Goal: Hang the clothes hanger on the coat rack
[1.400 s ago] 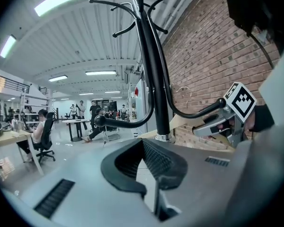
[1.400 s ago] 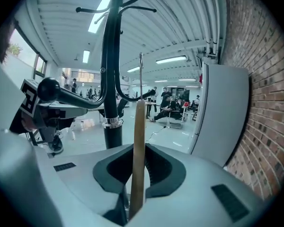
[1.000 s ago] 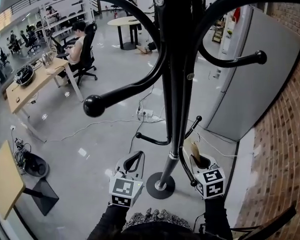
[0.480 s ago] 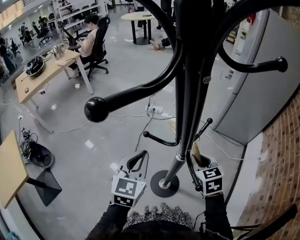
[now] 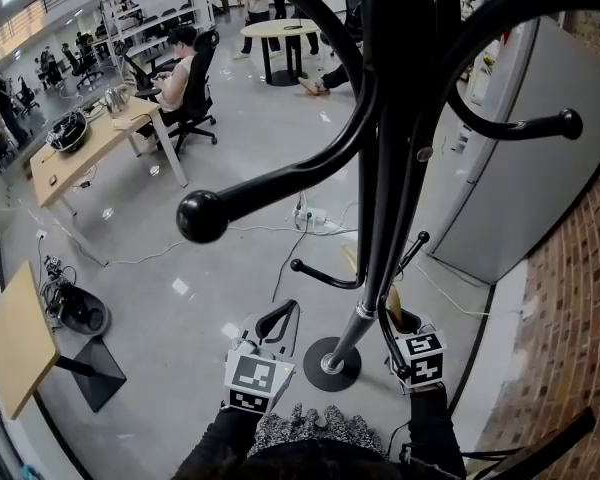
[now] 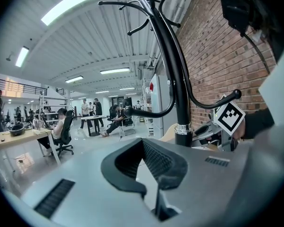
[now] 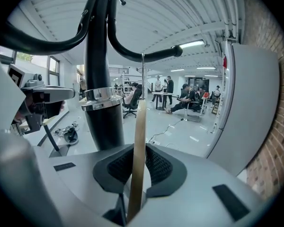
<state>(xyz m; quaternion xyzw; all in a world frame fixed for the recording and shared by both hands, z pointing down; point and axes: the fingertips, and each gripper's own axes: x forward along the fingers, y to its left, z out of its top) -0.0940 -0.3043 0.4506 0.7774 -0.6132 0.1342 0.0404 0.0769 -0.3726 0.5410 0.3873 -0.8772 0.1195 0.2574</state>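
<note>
The black coat rack's pole (image 5: 380, 218) rises from a round base (image 5: 330, 363) on the floor, with curved ball-tipped arms (image 5: 202, 216) spreading overhead. My right gripper (image 5: 398, 320) sits just right of the pole's lower part, shut on a wooden clothes hanger (image 5: 391, 301). In the right gripper view the hanger (image 7: 138, 155) stands edge-on between the jaws, its thin metal hook (image 7: 142, 79) pointing up beside the pole (image 7: 102, 122). My left gripper (image 5: 278, 313) hovers left of the base, its tips meeting on nothing. In the left gripper view the pole (image 6: 180, 98) is close on the right.
A grey cabinet (image 5: 510, 188) and a brick wall (image 5: 580, 298) close off the right side. Cables and a power strip (image 5: 310, 218) lie on the floor behind the rack. Desks (image 5: 80, 153) with a seated person (image 5: 180, 68) stand at far left.
The head view has shifted toward the rack, so the arms loom larger. Both grippers stay low beside the pole, the right still shut on the hanger.
</note>
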